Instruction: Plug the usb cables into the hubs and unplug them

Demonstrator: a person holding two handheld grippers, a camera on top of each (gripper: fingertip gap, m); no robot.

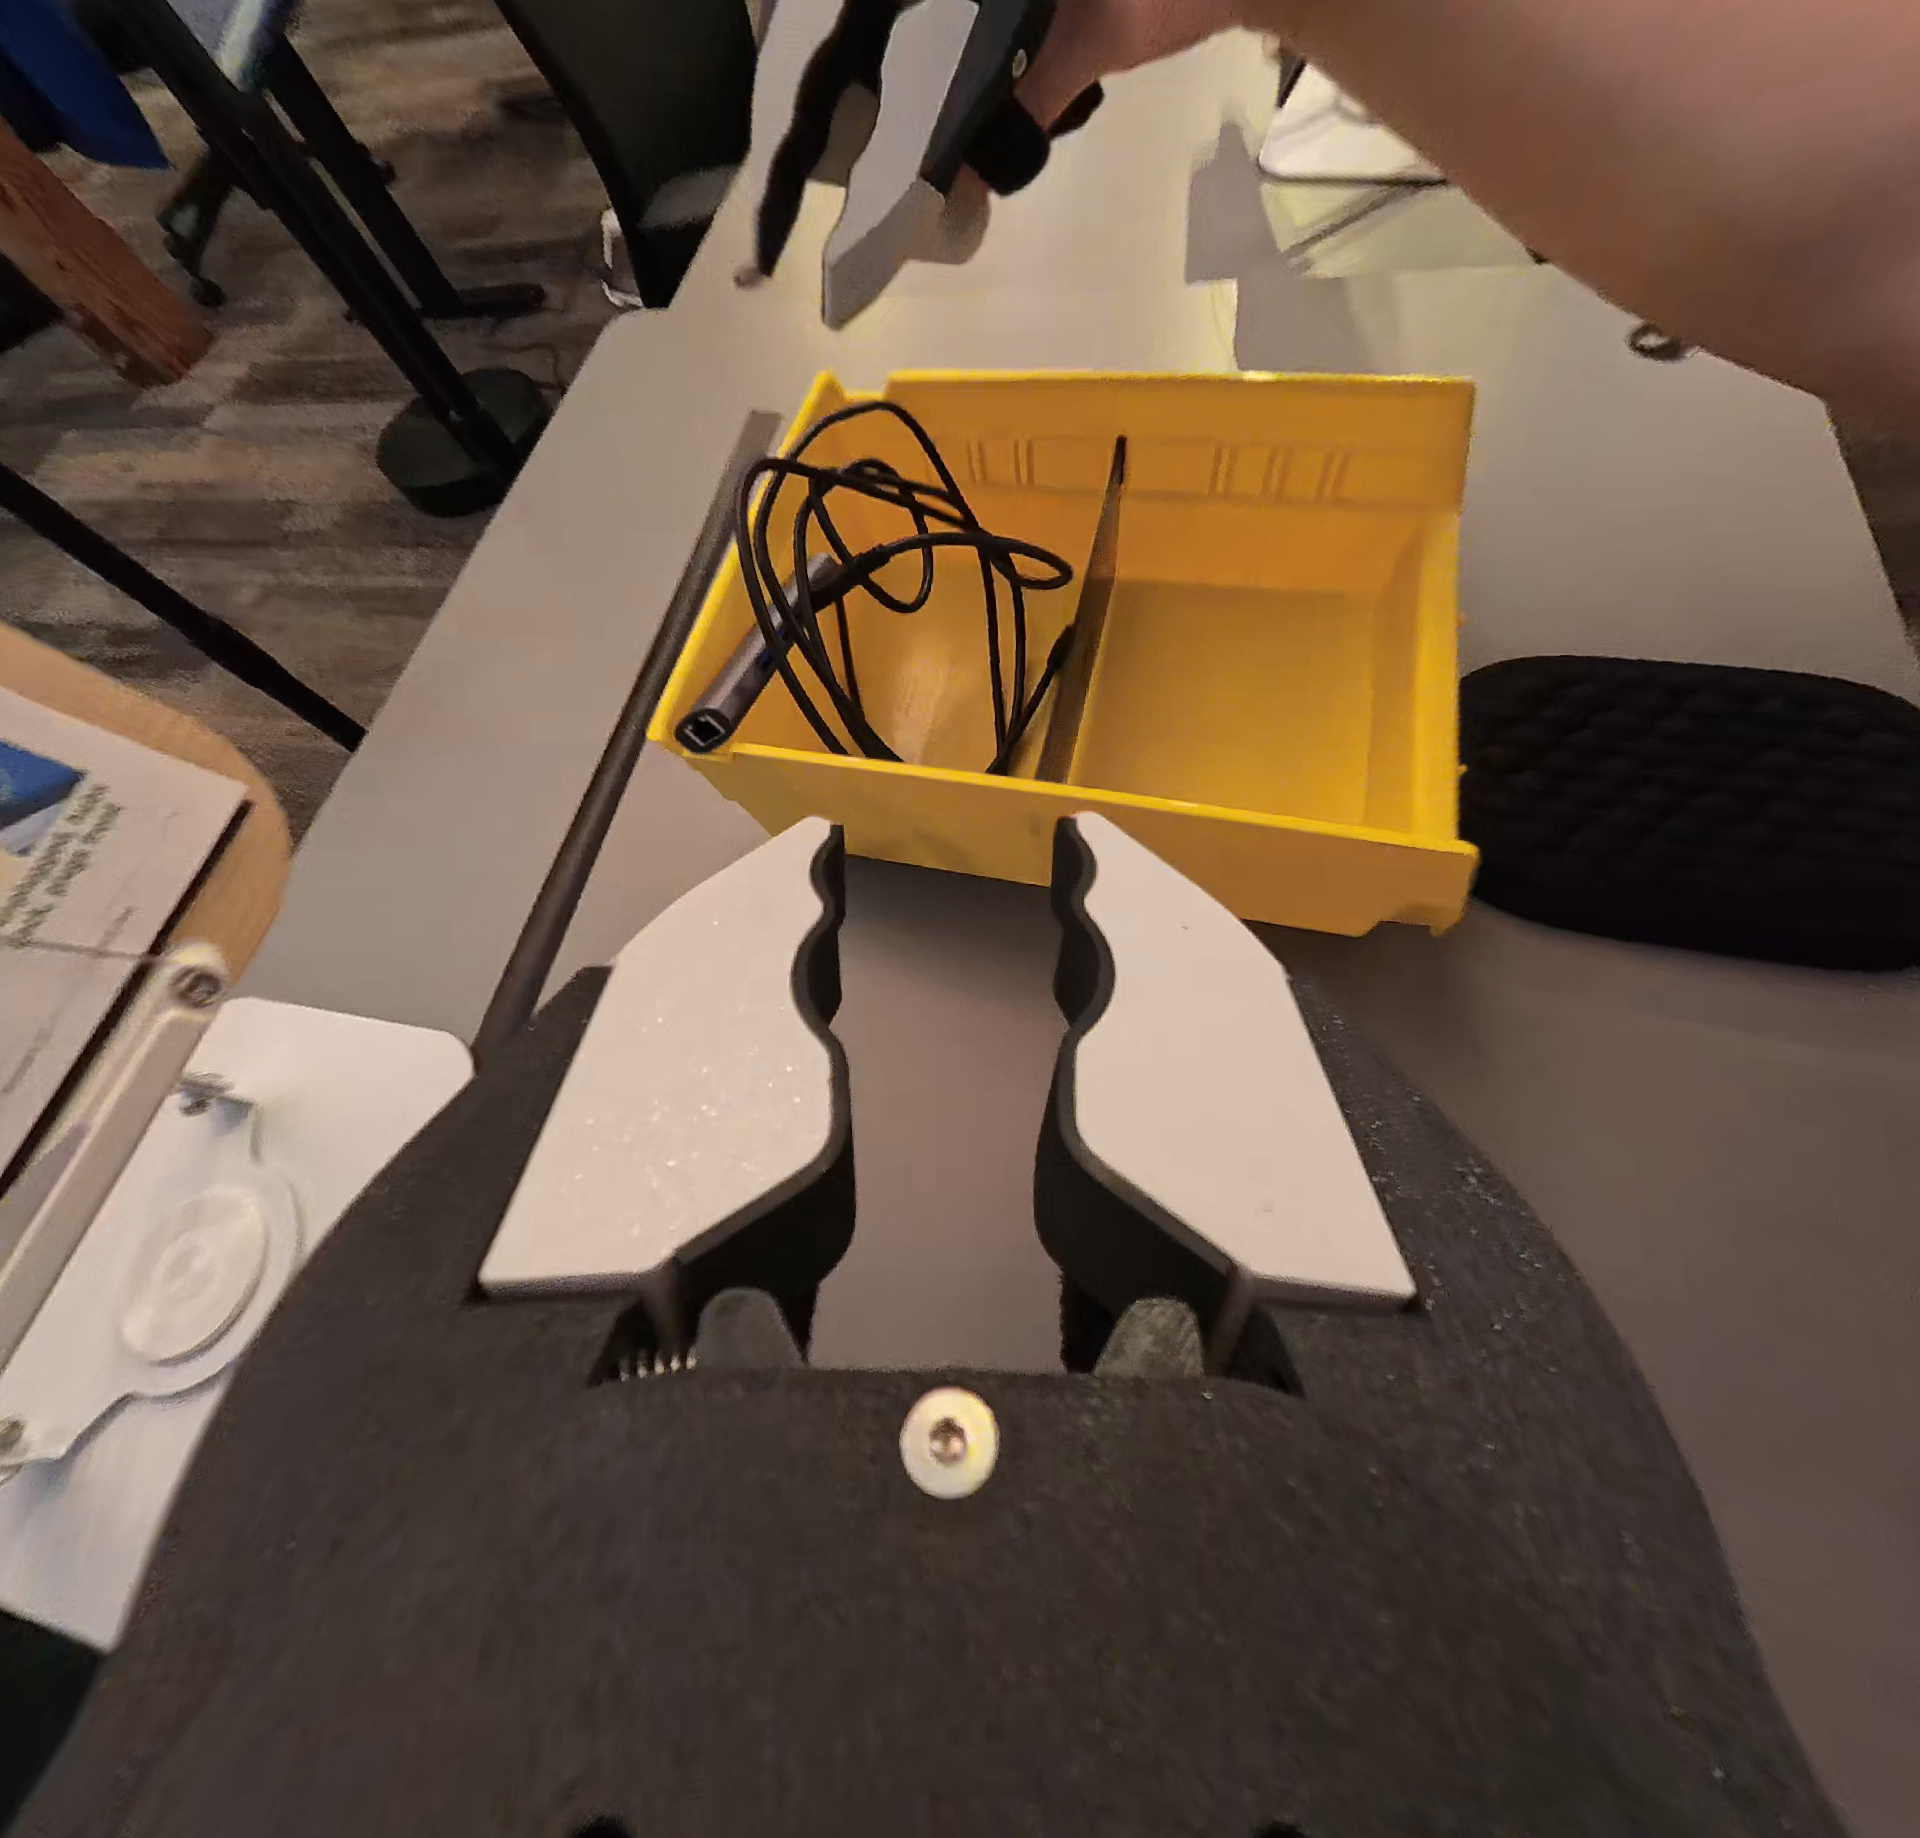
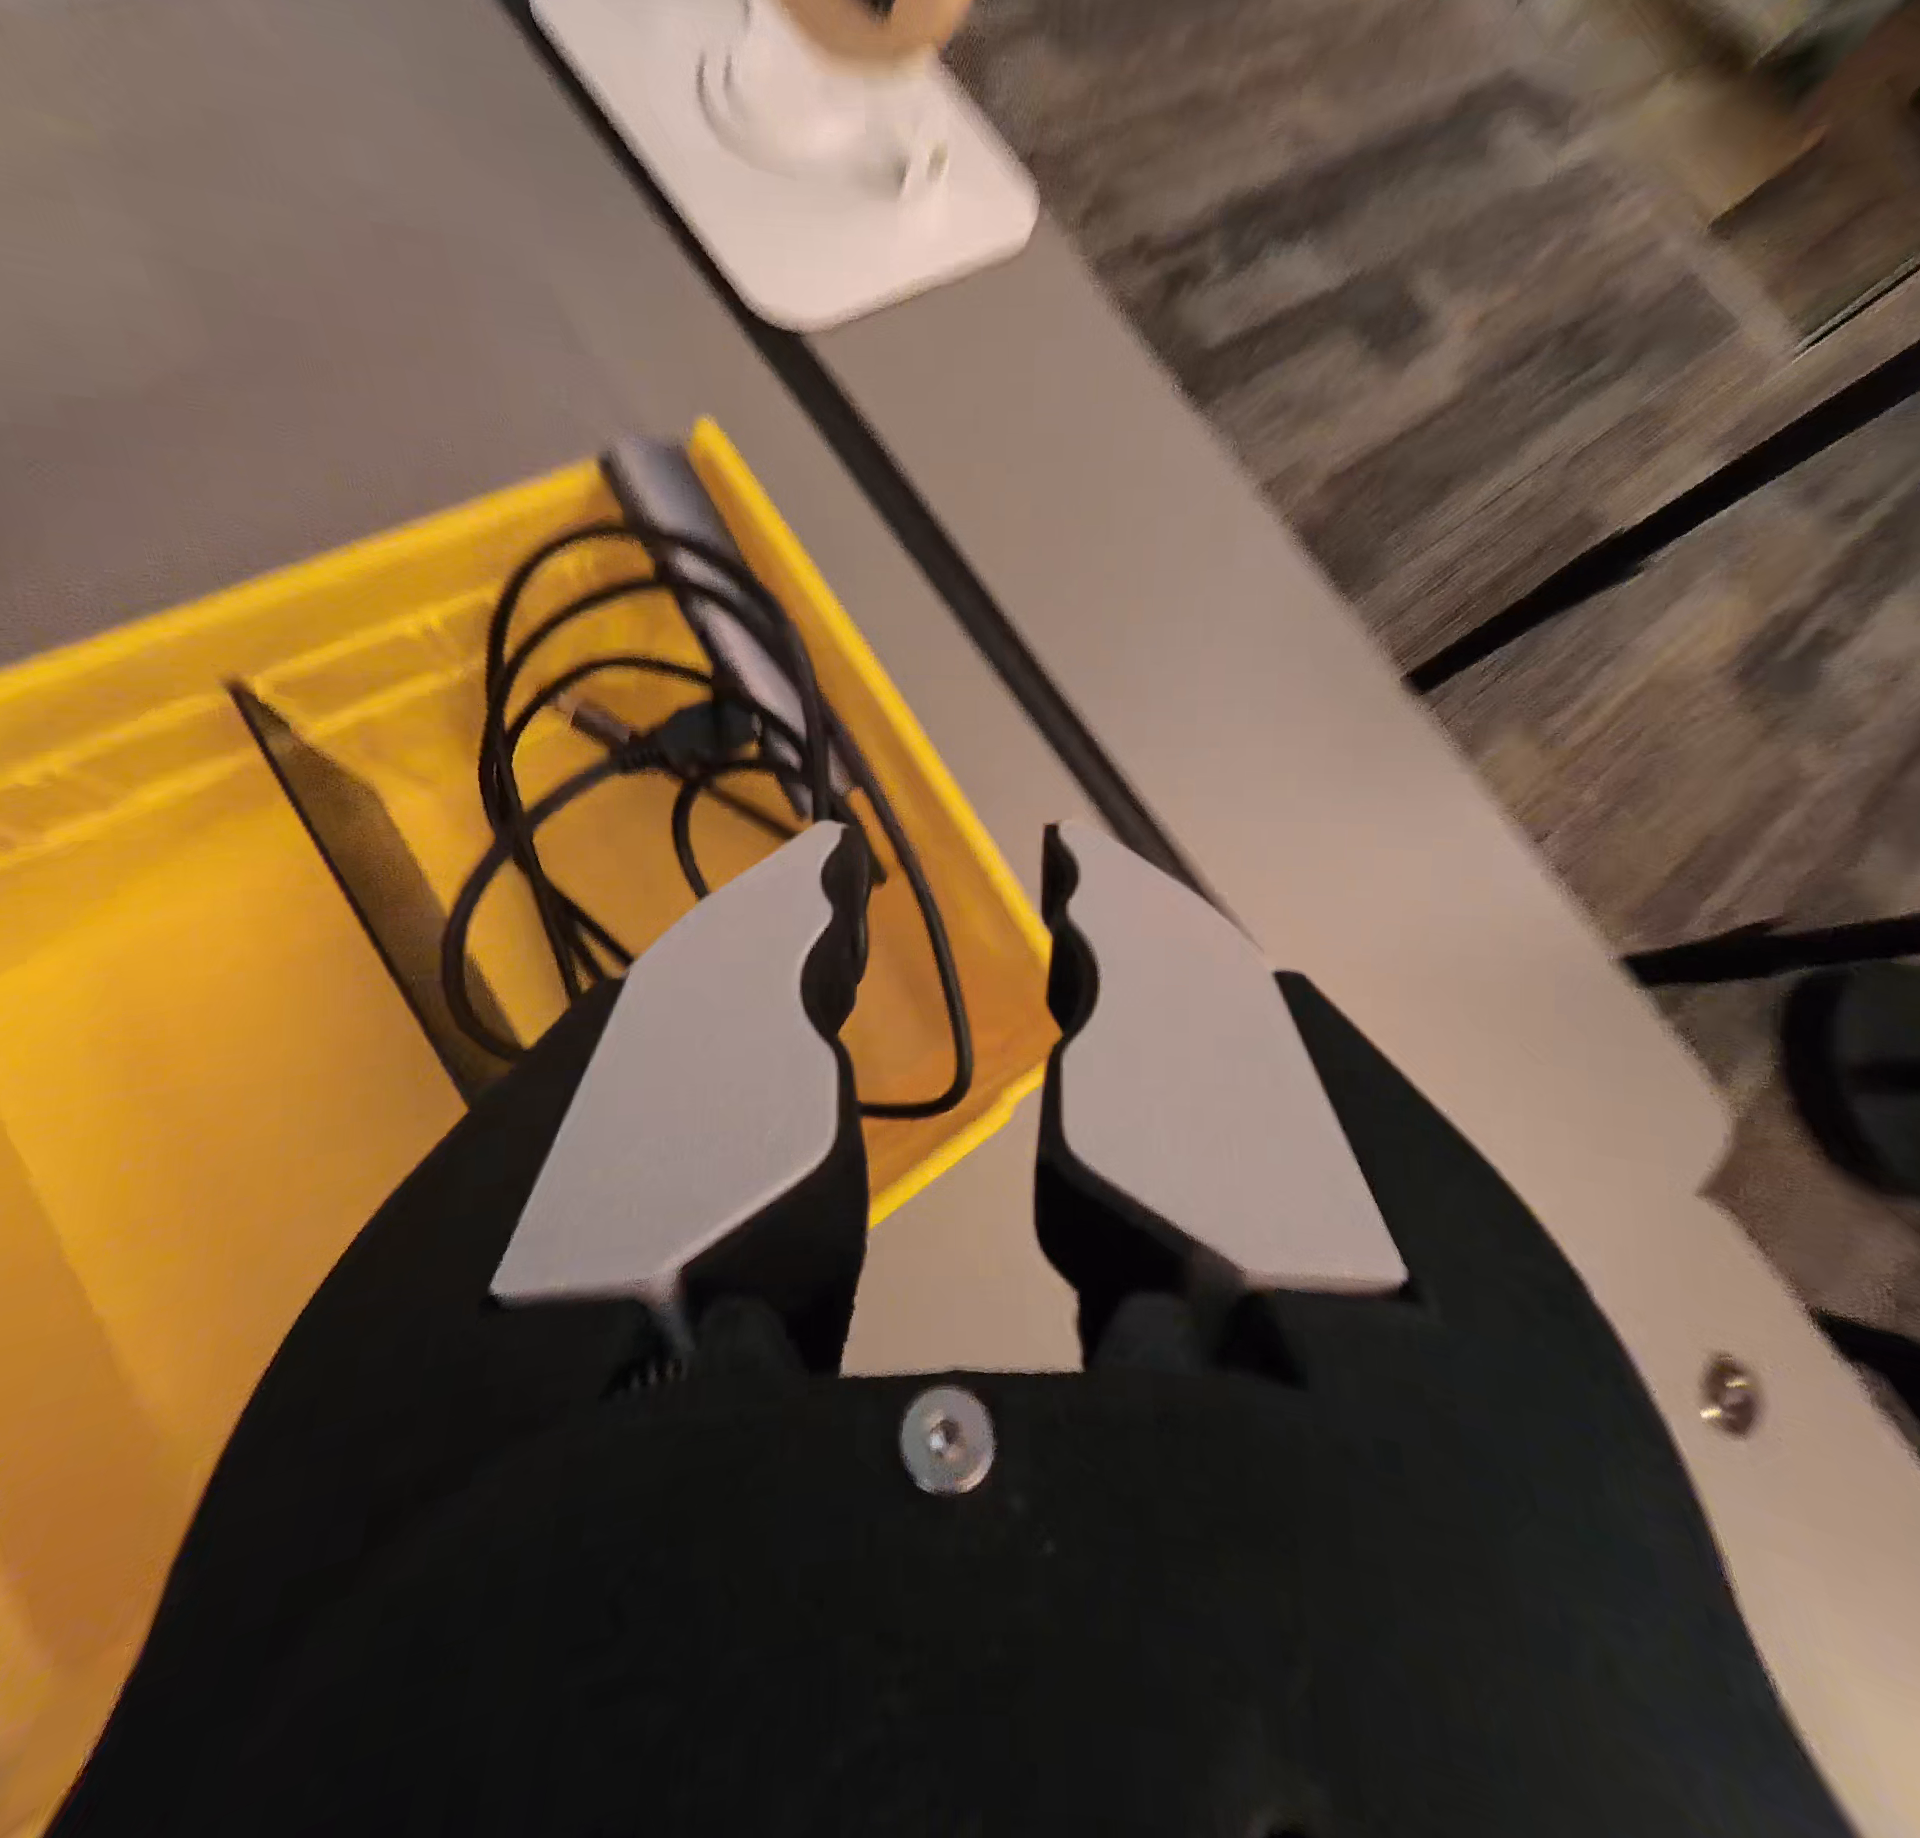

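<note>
Grippers both gape empty: left gripper (image 1: 943, 832) waits before the yellow plastic divided bin (image 1: 1247, 843), right gripper (image 2: 945, 838) hovers above its tangled black cable (image 2: 717, 739) and grey hub (image 2: 675, 500). Best pinch the plug, not loops.

We see a glossy yellow plastic bin (image 1: 1247, 853), a matt black braided cable (image 1: 883, 562), a quilted black cloth pad (image 1: 1704, 812).

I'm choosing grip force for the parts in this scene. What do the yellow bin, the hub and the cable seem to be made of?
Yellow bin: looks like moulded plastic, semi-gloss, with ribbed walls and a dark divider.
Hub: probably metal or metal-look plastic, a grey satin shell; the look leaves it open.
Cable: black, matte, flexible loops; maybe braided, too small to confirm.
</note>
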